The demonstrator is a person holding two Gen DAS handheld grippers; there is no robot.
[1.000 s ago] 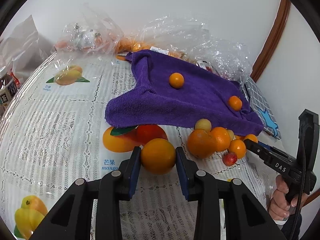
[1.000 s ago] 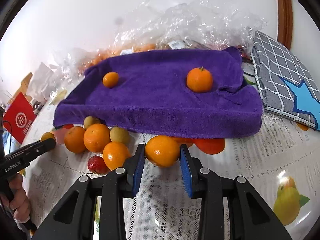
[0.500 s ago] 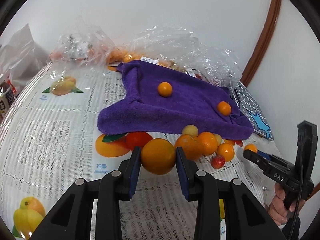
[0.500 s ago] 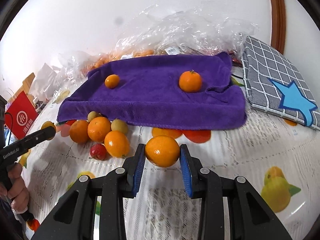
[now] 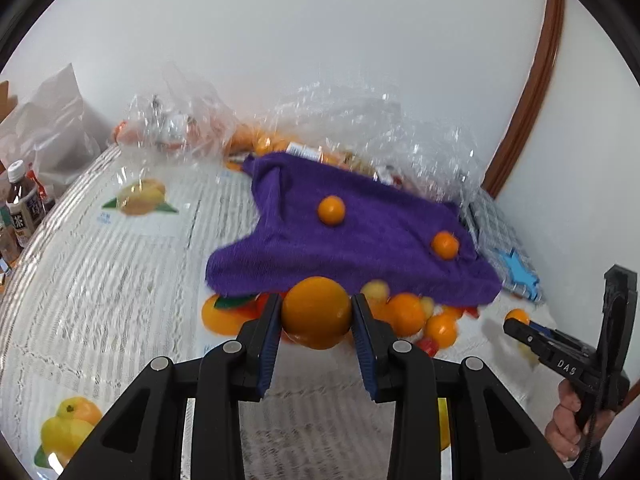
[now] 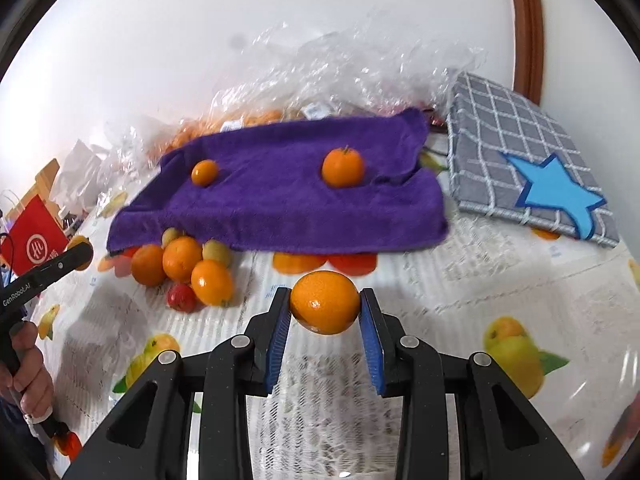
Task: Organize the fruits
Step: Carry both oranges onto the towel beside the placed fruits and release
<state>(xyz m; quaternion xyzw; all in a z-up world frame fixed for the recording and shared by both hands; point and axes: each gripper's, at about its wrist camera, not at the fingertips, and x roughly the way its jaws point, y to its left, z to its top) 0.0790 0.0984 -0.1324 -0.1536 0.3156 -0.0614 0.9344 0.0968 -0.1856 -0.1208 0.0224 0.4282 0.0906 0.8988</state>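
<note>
My left gripper is shut on a large orange and holds it above the table, short of the purple towel. My right gripper is shut on another orange, also lifted. The towel carries two small oranges, which also show in the left wrist view. A pile of loose fruit lies at the towel's front edge, with a small red fruit in it. The pile shows in the left wrist view.
Crinkled clear plastic bags with more fruit lie behind the towel. A grey checked cloth with a blue star lies at the right. Bottles and a red bag stand at the left edge. The tablecloth has printed fruit.
Both grippers have risen and pulled back from the table with their oranges; the towel and the fruit pile look farther away and lower in both views.
</note>
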